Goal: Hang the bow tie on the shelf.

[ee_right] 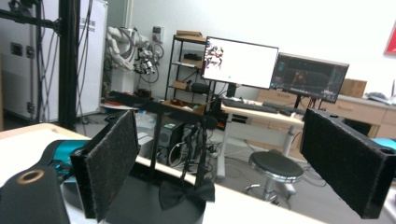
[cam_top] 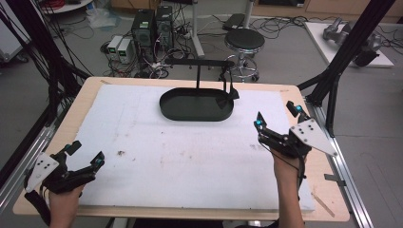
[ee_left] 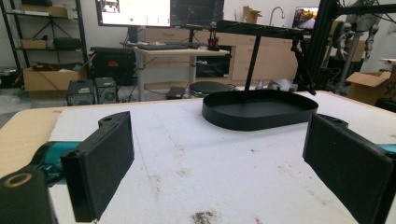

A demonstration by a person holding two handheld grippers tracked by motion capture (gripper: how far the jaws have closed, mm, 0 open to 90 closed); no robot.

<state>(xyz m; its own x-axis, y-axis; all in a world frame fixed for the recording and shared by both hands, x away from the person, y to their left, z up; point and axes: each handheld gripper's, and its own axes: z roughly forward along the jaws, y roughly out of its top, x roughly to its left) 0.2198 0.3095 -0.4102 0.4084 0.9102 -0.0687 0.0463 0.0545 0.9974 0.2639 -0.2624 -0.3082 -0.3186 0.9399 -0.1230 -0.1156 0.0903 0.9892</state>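
Note:
A black oval tray (cam_top: 196,105) sits at the far middle of the white mat (cam_top: 180,156), with a black T-shaped stand (cam_top: 198,64) rising from it. A black bow tie (cam_top: 232,92) hangs from the stand's right end, down by the tray's right rim. My left gripper (cam_top: 87,153) rests open at the near left corner of the mat, nothing between its pads; its view looks toward the tray (ee_left: 259,112). My right gripper (cam_top: 278,116) is open and empty at the right, held above the mat. In its view the bow tie (ee_right: 187,193) hangs just ahead, between the spread pads (ee_right: 112,158).
The mat covers a wooden table (cam_top: 90,90). Black frame posts (cam_top: 343,61) stand off the table's right far corner. Behind the table on the floor are a round stool (cam_top: 244,42), computer towers (cam_top: 152,28) and loose cables.

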